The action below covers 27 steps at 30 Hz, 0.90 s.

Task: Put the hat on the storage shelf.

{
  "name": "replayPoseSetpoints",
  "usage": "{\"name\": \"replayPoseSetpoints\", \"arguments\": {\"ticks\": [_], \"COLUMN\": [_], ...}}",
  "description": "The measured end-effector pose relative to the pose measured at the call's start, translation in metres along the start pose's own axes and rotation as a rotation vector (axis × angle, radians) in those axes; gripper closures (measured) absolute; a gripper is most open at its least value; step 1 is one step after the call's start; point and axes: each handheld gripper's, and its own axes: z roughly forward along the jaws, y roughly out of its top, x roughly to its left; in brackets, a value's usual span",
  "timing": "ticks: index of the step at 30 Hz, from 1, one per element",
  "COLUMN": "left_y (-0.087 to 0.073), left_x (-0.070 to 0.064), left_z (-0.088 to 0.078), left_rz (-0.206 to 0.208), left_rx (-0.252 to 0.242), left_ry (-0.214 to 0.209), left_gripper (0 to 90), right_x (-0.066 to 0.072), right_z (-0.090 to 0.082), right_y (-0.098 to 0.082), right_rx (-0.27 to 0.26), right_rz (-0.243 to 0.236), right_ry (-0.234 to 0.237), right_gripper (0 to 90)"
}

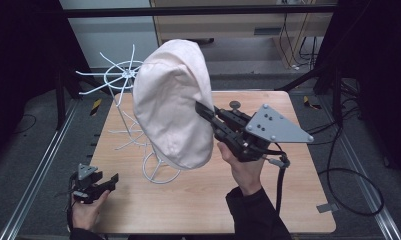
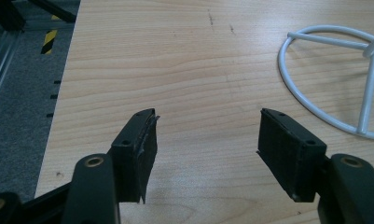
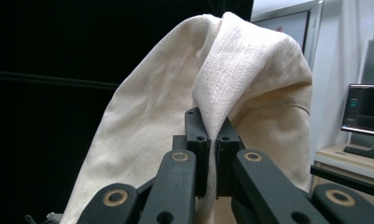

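Note:
A pale cream fabric hat [image 1: 172, 105] hangs in the air over the table's middle, in front of a white wire stand [image 1: 130, 75]. My right gripper [image 1: 202, 111] is shut on the hat's right edge. In the right gripper view a fold of the hat [image 3: 250, 79] is pinched between the closed jaws, and my right gripper [image 3: 212, 140] points upward. My left gripper [image 1: 109, 181] rests low at the table's front left corner, open and holding nothing. In the left gripper view the left gripper [image 2: 207, 135] has its jaws wide apart over bare wood.
The stand's round wire base [image 1: 160, 172] sits on the wooden table [image 1: 298, 200] just right of the left gripper; the same ring [image 2: 324, 70] appears in the left gripper view. Metal rails run along both table sides. A cable [image 1: 348, 190] loops off the right edge.

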Motion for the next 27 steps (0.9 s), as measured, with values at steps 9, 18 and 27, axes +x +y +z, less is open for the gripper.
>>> {"name": "replayPoseSetpoints", "arguments": {"ticks": [9, 18, 27], "left_y": [0.0, 0.0, 0.0], "left_x": [0.0, 0.0, 0.0], "left_z": [0.0, 0.0, 0.001], "left_rz": [0.0, 0.001, -0.002], "left_rx": [0.0, 0.001, -0.001], "left_ry": [0.001, 0.001, -0.001], "left_gripper": [37.4, 37.4, 37.4], "right_x": [0.007, 0.003, 0.001], "right_z": [0.013, 0.012, 0.012], "right_y": [-0.021, -0.033, -0.042], "right_rx": [0.098, 0.126, 0.176], "right_rz": [-0.025, -0.002, 0.016], "right_ry": [0.014, 0.025, 0.023], "right_gripper": [88.6, 88.4, 87.6]}}
